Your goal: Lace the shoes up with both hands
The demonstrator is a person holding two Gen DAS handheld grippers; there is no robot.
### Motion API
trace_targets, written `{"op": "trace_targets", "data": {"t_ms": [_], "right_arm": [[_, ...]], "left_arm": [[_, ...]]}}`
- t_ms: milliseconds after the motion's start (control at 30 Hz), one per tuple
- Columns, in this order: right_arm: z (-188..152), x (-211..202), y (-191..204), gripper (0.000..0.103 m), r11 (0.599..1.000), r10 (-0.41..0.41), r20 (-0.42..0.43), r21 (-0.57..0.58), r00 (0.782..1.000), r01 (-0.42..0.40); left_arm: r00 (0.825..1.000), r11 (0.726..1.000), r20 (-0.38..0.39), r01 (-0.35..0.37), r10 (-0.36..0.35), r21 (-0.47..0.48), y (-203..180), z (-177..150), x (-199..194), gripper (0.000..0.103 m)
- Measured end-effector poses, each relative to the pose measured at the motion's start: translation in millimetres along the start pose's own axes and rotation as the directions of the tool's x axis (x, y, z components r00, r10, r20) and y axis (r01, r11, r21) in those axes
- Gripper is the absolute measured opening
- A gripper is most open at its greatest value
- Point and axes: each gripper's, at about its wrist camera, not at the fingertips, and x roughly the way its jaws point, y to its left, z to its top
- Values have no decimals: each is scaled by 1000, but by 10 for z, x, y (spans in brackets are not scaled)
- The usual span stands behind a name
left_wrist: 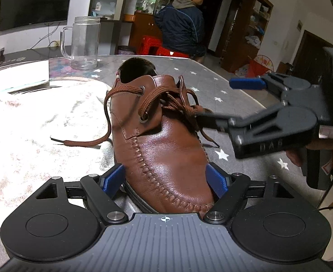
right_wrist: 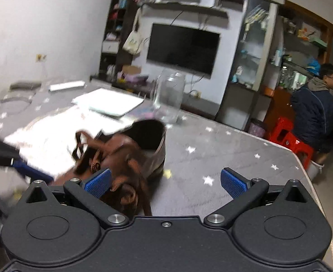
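Note:
A brown leather shoe (left_wrist: 164,145) stands on the star-patterned table, toe toward the left wrist camera. My left gripper (left_wrist: 165,179) is shut on its toe, blue pads against both sides. Brown laces (left_wrist: 166,99) cross loosely through the eyelets; one loose end (left_wrist: 80,142) lies left on a white cloth. My right gripper (left_wrist: 225,99) comes in from the right, jaws wide open, one finger (left_wrist: 209,119) touching the laces. In the blurred right wrist view the shoe (right_wrist: 130,158) sits ahead-left, the gripper (right_wrist: 165,182) open with lace loops (right_wrist: 126,192) beside its left pad.
A white cloth (left_wrist: 37,131) lies left of the shoe. A clear glass mug (left_wrist: 83,43) and a white board (left_wrist: 19,77) stand behind it. The table's edge (left_wrist: 241,86) runs along the right. A person (left_wrist: 182,22) sits on a red stool beyond the table.

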Motion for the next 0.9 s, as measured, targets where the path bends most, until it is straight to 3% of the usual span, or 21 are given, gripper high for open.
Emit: {"op": "trace_targets", "data": {"t_ms": [300,467,633,733,900], "right_arm": [[-195,63,95,103,986,-37,-115,-166,993,18],[-69,-129,90,103,990,-34,-13,-140,999,32],[74,-252,239,103,982,44,80,-186,996,-28],[136,-257,285,90,974,97,74,-213,993,-79],[207,-210,268,47,966,197,17,-174,980,-191]], "left_arm": [[1000,1000,-6,-4,4,-2,-1,2,11,80],[1000,1000,-13,-6,6,4,-10,18,27,82],[1000,1000,-13,-5,6,8,-10,17,29,82],[1000,1000,-12,-5,5,9,-15,9,24,82],[1000,1000,-9,-5,5,9,-24,-8,13,82]]}}
